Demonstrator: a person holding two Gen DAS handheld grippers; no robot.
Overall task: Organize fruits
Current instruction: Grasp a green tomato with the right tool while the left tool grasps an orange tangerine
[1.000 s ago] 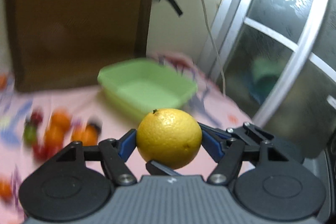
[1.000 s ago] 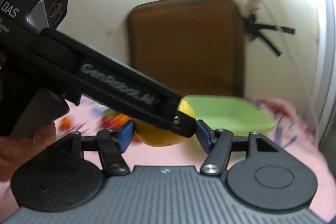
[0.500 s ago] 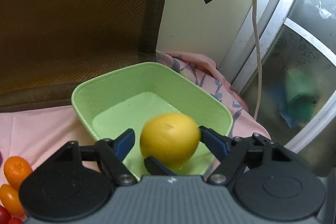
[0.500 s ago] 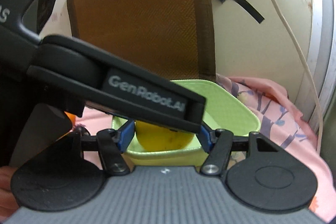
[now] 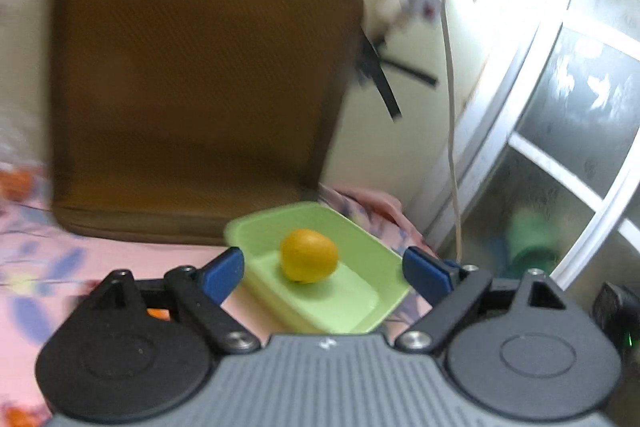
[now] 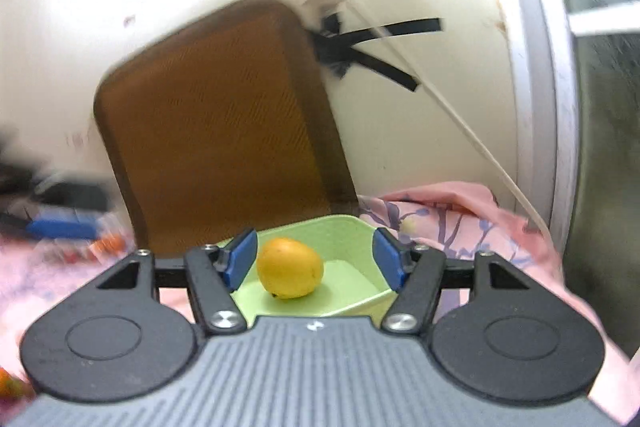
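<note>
A yellow-orange citrus fruit [image 5: 309, 256] lies inside the light green plastic tub [image 5: 360, 235] on the pink flowered cloth. My left gripper [image 5: 323, 273] is open and empty, held back from the tub with the fruit seen between its blue pads. In the right wrist view the same fruit [image 6: 289, 273] rests on the tub [image 6: 352, 235] floor, and my right gripper [image 6: 316, 259] is open with nothing in it, just short of the tub's near rim.
A brown woven cushion [image 5: 200, 87] leans on the wall behind the tub. A white cable [image 5: 450, 107] hangs by a glass door [image 5: 568, 147] on the right. Small orange fruit [image 5: 158, 313] lies at the left, with more blurred fruit [image 6: 108, 245] in the right wrist view.
The left gripper opened and let the citrus fruit drop into the green tub, then drew back. It has left the right wrist view, which now shows the tub freely.
</note>
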